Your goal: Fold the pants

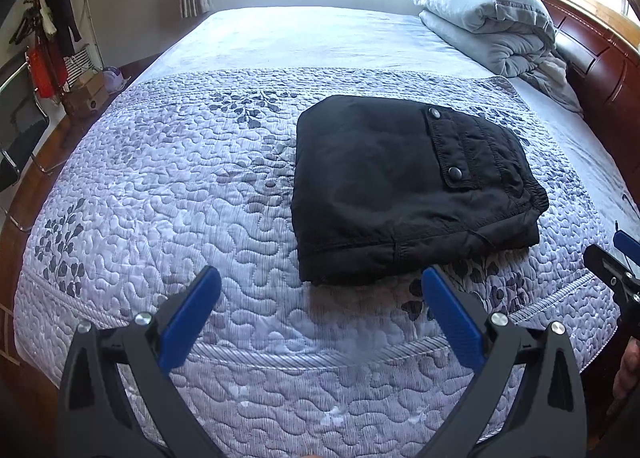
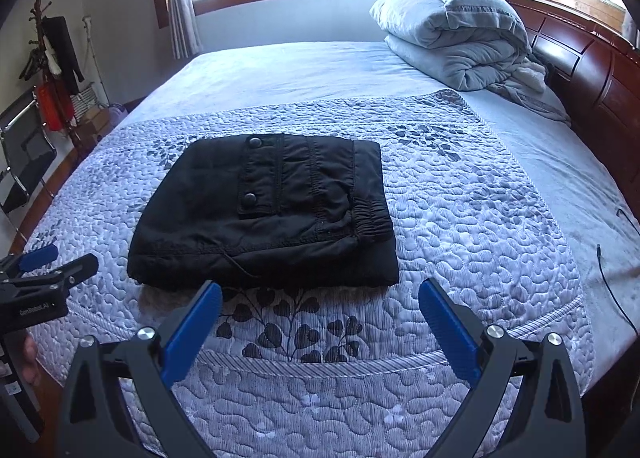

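The black pants (image 1: 404,186) lie folded into a compact rectangle on the quilted bedspread (image 1: 180,186), a snap pocket flap on top. They also show in the right wrist view (image 2: 264,214). My left gripper (image 1: 320,282) is open and empty, held above the bed's near edge just in front of the pants. My right gripper (image 2: 320,290) is open and empty, just in front of the pants' near edge. The right gripper shows at the right edge of the left wrist view (image 1: 618,258). The left gripper shows at the left edge of the right wrist view (image 2: 48,262).
A folded grey duvet (image 1: 488,14) sits at the head of the bed by the dark wooden headboard (image 1: 600,66). A coat rack with clothes (image 1: 52,30) and a chair (image 2: 24,154) stand left of the bed. A thin black cable (image 2: 616,282) lies at the bed's right side.
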